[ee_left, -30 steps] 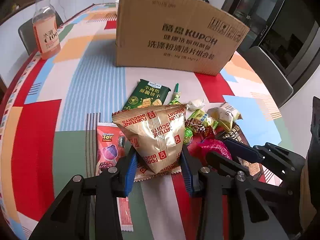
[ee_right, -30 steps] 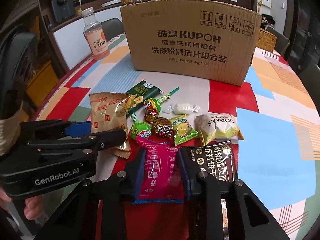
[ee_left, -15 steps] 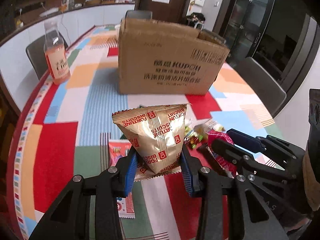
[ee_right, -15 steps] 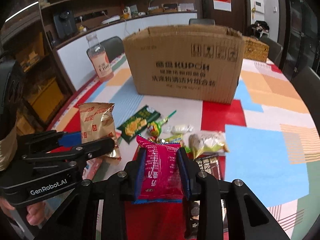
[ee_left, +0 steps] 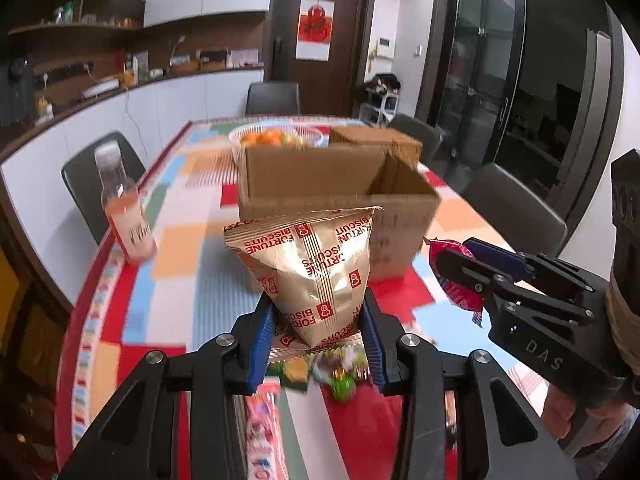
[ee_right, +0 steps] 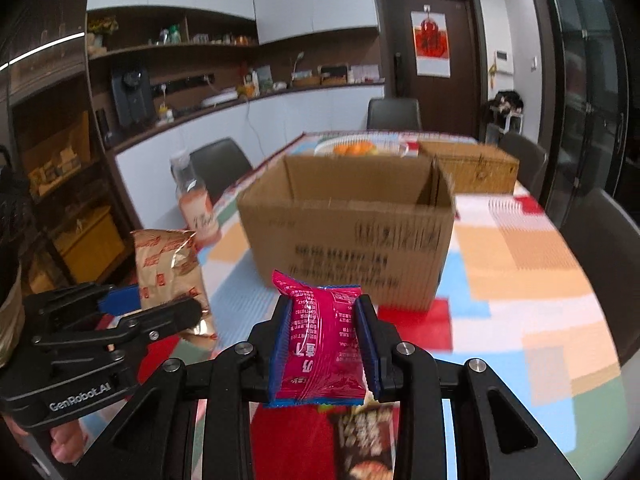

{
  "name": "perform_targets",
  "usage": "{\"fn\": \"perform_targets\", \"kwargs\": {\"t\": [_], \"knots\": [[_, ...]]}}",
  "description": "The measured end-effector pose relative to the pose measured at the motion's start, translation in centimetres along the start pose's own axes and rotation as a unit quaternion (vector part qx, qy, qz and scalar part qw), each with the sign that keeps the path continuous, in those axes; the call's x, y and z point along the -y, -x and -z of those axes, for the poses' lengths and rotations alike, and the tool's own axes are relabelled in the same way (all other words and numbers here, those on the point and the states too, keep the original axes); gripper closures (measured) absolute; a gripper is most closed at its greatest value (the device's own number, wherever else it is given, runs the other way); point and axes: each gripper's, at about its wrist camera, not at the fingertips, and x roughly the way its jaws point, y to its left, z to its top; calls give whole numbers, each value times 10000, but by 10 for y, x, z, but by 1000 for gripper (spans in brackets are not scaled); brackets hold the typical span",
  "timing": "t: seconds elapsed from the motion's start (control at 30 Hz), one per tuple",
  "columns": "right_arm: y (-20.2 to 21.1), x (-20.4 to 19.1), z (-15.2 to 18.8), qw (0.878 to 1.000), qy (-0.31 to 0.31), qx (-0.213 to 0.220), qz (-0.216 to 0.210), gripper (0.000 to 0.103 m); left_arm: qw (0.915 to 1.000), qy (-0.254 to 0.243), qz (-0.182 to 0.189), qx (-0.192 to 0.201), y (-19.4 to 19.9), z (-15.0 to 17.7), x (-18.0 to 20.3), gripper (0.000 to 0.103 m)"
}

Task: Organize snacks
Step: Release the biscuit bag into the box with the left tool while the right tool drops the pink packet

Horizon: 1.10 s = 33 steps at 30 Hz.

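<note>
Left gripper [ee_left: 318, 336]: jaws closed on the gold biscuit bag [ee_left: 310, 268], gripped near its bottom seam and held up above the surface [ee_left: 176, 292].
Right gripper [ee_right: 324, 344]: jaws pinched on both sides of the pink snack packet [ee_right: 320, 340], also held in the air.
Cardboard box [ee_right: 348, 224]: open-topped, standing on the surface just ahead of both held snacks.
Loose sweets [ee_left: 340, 376]: lying blurred on the surface under the left gripper.
Bottle [ee_left: 124, 208]: upright, left of the box.
</note>
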Motion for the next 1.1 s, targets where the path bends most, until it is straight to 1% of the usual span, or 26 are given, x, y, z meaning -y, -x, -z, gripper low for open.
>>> {"fn": "perform_targets", "kwargs": {"t": [0.13, 0.27, 0.4, 0.53, 0.67, 0.77, 0.87, 1.0, 1.03, 1.07, 1.1], "knots": [[0, 3, -25, 9996, 49, 277, 53, 70, 9997, -87, -46, 237, 1, -27, -3, 63], [-5, 5, -51, 9987, 105, 485, 94, 70, 9991, -148, -72, 387, -4, -51, -8, 63], [-14, 8, -73, 9978, 145, 620, 193, 70, 9989, -181, -63, 423, -15, -72, -11, 63], [-28, 16, -88, 9982, 92, 564, 201, 70, 9991, -217, -42, 369, -34, -91, -13, 63], [-49, 26, -104, 9986, 55, 445, 287, 70, 9998, -130, 35, 145, -60, -109, -19, 63], [-71, 35, -114, 9991, -20, 271, 340, 70, 9999, -104, 13, -55, -83, -120, -23, 63], [-86, 42, -119, 9991, -64, 133, 401, 70, 9996, -76, 18, -279, -104, -129, -25, 63], [-105, 49, -121, 9990, -145, -72, 413, 70, 9981, 33, 69, -607, -130, -132, -28, 62], [-110, 51, -122, 9989, -153, -112, 417, 70, 9979, 34, 18, -644, -135, -133, -28, 61], [-114, 52, -122, 9989, -132, -153, 428, 69, 9976, 1, -74, -682, -139, -133, -27, 54], [-118, 52, -121, 9987, -92, -208, 458, 68, 9974, -21, -166, -706, -140, -133, -27, 49]]}}
